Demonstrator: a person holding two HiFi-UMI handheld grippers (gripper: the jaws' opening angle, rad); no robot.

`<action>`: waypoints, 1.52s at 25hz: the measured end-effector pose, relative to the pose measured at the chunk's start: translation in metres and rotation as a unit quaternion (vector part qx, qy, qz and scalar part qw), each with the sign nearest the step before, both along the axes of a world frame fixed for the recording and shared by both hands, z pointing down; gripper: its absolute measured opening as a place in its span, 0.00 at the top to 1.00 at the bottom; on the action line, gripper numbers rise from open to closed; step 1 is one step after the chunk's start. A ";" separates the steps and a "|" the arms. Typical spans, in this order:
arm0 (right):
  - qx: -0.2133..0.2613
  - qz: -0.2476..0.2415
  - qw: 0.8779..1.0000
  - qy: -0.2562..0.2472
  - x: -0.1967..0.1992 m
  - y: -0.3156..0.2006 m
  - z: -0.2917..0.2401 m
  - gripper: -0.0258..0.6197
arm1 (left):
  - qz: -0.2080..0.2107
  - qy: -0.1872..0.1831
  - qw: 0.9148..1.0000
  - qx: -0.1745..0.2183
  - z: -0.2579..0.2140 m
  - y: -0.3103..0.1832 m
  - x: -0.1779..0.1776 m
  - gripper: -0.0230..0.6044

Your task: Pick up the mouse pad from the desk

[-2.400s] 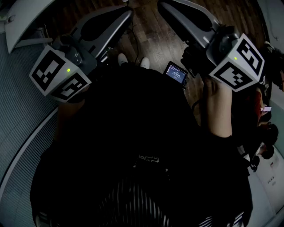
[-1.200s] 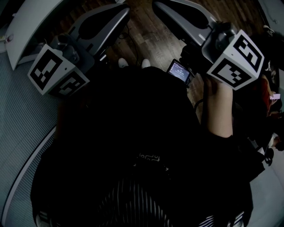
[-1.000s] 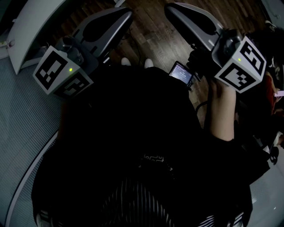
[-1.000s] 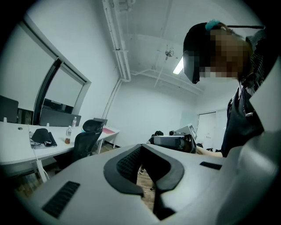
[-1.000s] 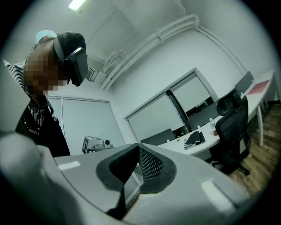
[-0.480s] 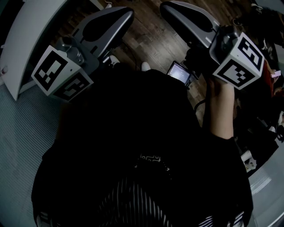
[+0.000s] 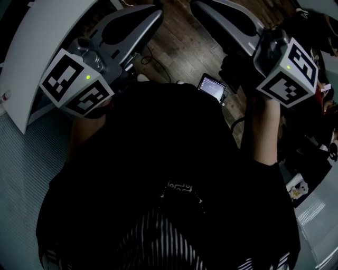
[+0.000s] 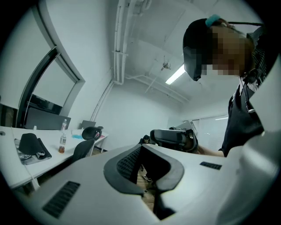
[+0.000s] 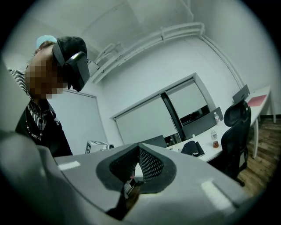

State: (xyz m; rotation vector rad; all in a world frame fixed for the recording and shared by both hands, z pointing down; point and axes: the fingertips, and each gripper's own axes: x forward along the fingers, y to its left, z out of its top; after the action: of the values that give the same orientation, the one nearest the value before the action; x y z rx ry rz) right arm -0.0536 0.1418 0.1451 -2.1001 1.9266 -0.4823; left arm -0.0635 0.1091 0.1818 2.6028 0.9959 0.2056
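Both grippers are held level in front of the person's dark-clothed body, over the wooden floor (image 7: pixel 179 47). My left gripper (image 7: pixel 157 11) (image 8: pixel 142 147) is shut, pads meeting at the tip with nothing between them. My right gripper (image 7: pixel 196 5) (image 9: pixel 138 147) is also shut and empty. A dark, flat, folded thing (image 8: pixel 30 145) lies on the white desk (image 8: pixel 13 171) far off at the left; it may be the mouse pad. The same kind of dark thing (image 9: pixel 192 148) shows on a desk in the right gripper view. Neither gripper is near it.
A bottle (image 8: pixel 63 141) and a black office chair (image 8: pixel 85 143) stand by the desk. Another chair (image 9: pixel 237 132) and a bottle (image 9: pixel 214 135) show at the right. The desk's white edge (image 7: pixel 47 47) curves along the head view's left. A small lit screen (image 7: pixel 211 87) hangs at the person's front.
The person has turned and moved: the white desk has swung further into the head view's upper left. Both grippers travelled along with the body and stayed shut.
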 end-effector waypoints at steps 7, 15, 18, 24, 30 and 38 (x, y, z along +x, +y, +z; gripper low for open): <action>-0.004 -0.010 1.000 0.001 -0.008 -0.080 0.010 0.95 | -0.019 0.004 1.000 -0.004 0.010 -0.080 -0.010 0.95; -0.021 -0.051 0.998 -0.001 -0.012 -0.142 0.017 0.95 | -0.061 -0.002 0.998 -0.007 0.020 -0.138 -0.016 0.95; -0.021 -0.075 0.997 0.002 -0.015 -0.165 0.021 0.95 | -0.083 -0.002 0.996 -0.011 0.026 -0.158 -0.023 0.95; -0.025 -0.125 0.992 -0.008 -0.021 -0.205 0.036 0.95 | -0.134 -0.020 0.991 -0.009 0.041 -0.194 -0.035 0.95; -0.018 -0.166 0.986 -0.019 0.004 -0.224 0.041 0.95 | -0.168 -0.031 0.985 0.000 0.045 -0.210 -0.012 0.95; 0.000 -0.188 0.982 -0.027 0.081 -0.216 0.028 0.95 | -0.192 -0.032 0.981 0.011 0.029 -0.205 0.062 0.95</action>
State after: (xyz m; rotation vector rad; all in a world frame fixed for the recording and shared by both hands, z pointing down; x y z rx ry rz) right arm 0.0270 -0.0744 0.1726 -1.7015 2.2967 -0.6061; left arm -0.0018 -0.0955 0.2104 2.7263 0.4555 0.1996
